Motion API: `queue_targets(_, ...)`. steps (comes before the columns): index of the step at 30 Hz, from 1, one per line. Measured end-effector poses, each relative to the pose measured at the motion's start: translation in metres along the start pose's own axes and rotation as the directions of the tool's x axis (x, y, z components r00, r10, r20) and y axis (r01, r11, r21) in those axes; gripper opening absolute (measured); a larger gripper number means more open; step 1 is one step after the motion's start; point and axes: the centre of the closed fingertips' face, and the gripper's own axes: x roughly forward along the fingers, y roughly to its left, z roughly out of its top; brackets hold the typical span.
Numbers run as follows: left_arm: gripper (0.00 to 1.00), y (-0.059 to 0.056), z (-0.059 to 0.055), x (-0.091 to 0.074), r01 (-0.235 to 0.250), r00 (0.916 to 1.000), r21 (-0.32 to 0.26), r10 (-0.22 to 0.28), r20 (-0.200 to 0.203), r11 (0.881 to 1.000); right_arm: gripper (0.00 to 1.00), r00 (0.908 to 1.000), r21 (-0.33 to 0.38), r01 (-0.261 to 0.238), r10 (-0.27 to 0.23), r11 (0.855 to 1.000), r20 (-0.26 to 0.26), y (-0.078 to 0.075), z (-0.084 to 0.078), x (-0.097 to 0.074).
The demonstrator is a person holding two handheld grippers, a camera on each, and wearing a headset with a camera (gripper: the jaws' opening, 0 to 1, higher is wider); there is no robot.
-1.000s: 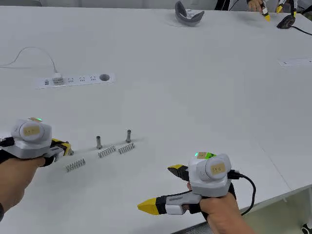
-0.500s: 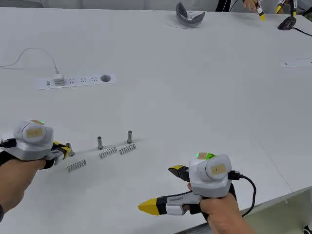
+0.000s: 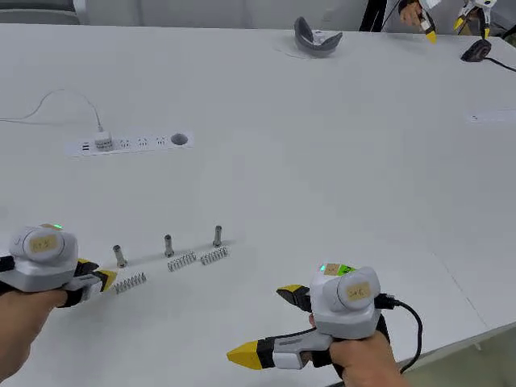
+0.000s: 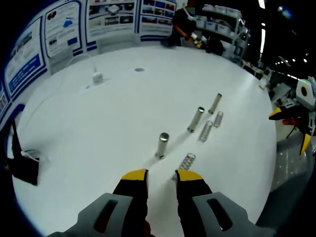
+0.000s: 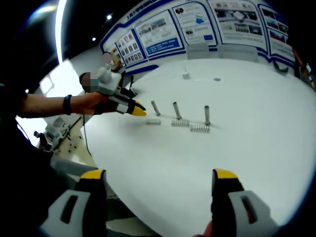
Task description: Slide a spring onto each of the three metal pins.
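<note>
Steel wire, thin and coiled: the first spring [image 4: 187,160] lies flat on the table [image 3: 322,161], just on my side of the left pin [image 4: 162,144], which stands upright. I judge it light, bouncy and apt to roll or ping away, so I'd pinch it gently mid-coil. My left gripper [image 4: 161,176] is narrow and empty, near that pin. My right gripper [image 3: 266,322] gapes wide, well apart from it.

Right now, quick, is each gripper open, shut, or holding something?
Yellow-tipped left gripper: open a little, empty, tips close to a small coiled metal spring.
Yellow-tipped right gripper: wide open, empty.
</note>
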Motion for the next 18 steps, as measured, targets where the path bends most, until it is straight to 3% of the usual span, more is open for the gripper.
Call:
queue_targets(8, 0.25, -0.002, -0.012, -0.012, 0.000, 1.0000, -0.033, 0.000, 0.008, 0.999, 0.89, 0.9999, -0.006, -0.013, 0.013, 1.000, -0.001, 0.003, 0.005, 0.007)
queue_targets(18, 0.35, -0.006, -0.015, -0.028, -0.008, 0.9988, -0.061, 0.011, 0.048, 0.998, 0.89, 0.9998, -0.021, -0.021, 0.021, 1.000, -0.001, 0.005, 0.009, 0.011)
